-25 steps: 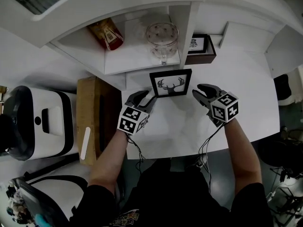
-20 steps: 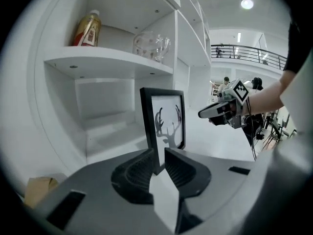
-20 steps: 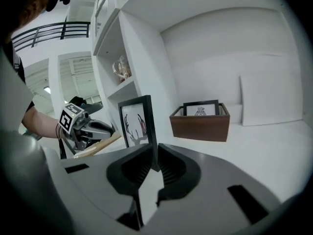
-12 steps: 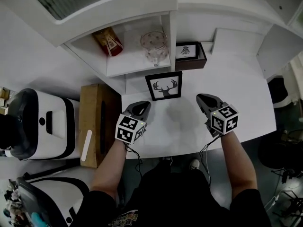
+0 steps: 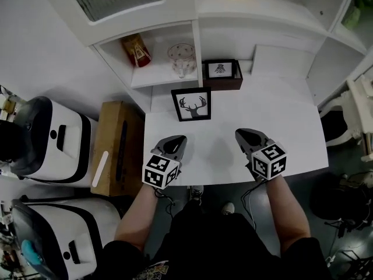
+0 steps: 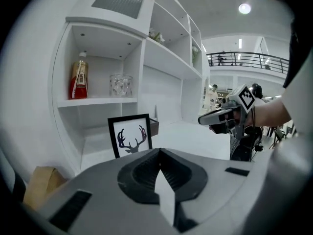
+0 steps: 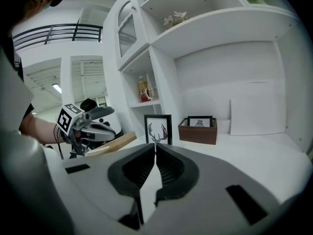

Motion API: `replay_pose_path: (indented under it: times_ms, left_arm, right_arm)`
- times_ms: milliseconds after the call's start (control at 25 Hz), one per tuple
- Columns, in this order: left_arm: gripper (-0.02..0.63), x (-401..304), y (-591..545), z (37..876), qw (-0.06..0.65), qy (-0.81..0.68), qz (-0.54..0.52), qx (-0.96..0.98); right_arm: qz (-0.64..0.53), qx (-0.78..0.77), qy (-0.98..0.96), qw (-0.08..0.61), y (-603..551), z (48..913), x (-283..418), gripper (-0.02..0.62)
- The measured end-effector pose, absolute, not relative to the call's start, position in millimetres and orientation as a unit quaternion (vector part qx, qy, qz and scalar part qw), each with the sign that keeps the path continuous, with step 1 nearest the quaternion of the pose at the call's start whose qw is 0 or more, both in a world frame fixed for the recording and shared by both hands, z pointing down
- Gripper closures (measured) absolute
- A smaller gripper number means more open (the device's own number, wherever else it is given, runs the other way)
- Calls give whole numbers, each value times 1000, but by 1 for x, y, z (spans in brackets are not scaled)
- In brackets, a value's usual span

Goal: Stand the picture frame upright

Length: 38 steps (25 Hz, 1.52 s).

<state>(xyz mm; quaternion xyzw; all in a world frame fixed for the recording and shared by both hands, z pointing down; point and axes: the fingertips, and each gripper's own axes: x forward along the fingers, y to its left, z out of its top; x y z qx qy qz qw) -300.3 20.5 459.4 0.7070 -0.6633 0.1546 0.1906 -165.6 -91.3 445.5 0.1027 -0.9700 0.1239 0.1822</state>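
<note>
Left hand-held gripper [image 6: 159,153], frame [image 6: 130,136] base behind

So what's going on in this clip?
A person holds a two-jaw tool in each hand over the near side of the white table. The black-framed deer picture stands upright at the table's back edge, below the white shelf unit. Neither tool touches it: the left tool and the right tool are both shut and empty, so the task looks done.
</note>
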Motion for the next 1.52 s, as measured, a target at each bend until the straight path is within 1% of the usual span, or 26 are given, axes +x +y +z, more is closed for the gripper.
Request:
replay_pose_path:
  times_ms: [240,600,920,1280,1520]
  left_arm:
    - [600,-249,44,447,187,-675,141,700]
    - [600,-190,84,429,169,-705,132,676]
    - [600,-150,126,423,178,-725,125,654]
    - [600,-151,158,417,183,-733,121,644]
    - [600,-163,183,421,185,-716,124,662]
  right_arm:
    - [107,89,-975,173,-67,427,-127,586]
    - [86,62,-982,158,-36,410,-80,588]
    - [86,32,-981,169,-3,410,-50,589]
    - [99,39,-979,171,25,415,-46,589]
    - [111,62,-977,171,56,418,-59,589]
